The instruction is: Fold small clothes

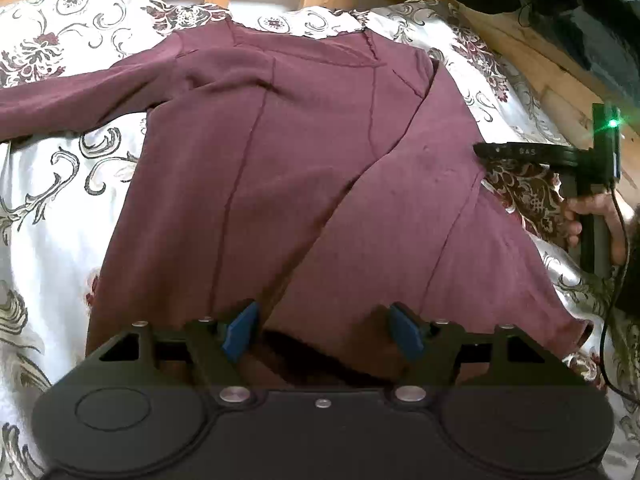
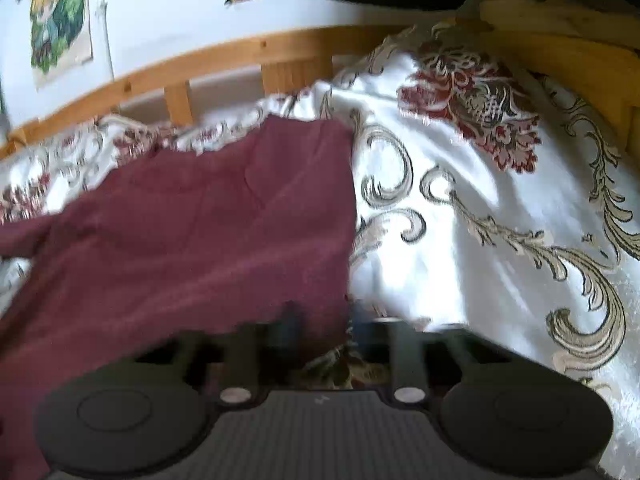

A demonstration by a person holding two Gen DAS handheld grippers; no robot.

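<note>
A maroon long-sleeved top [image 1: 280, 152] lies spread on a white floral bedspread [image 1: 48, 208], with its right side folded diagonally over the body and its left sleeve stretched out to the left. My left gripper [image 1: 322, 330] is open, its blue fingertips [image 1: 240, 332] just above the garment's near hem. My right gripper [image 1: 486, 152] shows at the right edge of the left wrist view, its tip at the folded edge of the top. In the blurred right wrist view the right gripper [image 2: 322, 326] stands at the top's right edge [image 2: 224, 220], jaws somewhat apart.
A wooden bed frame [image 1: 532, 52] with slats runs along the back and right. A white wall with a colourful poster [image 2: 60, 16] stands behind. The bedspread [image 2: 500, 220] extends to the right of the garment.
</note>
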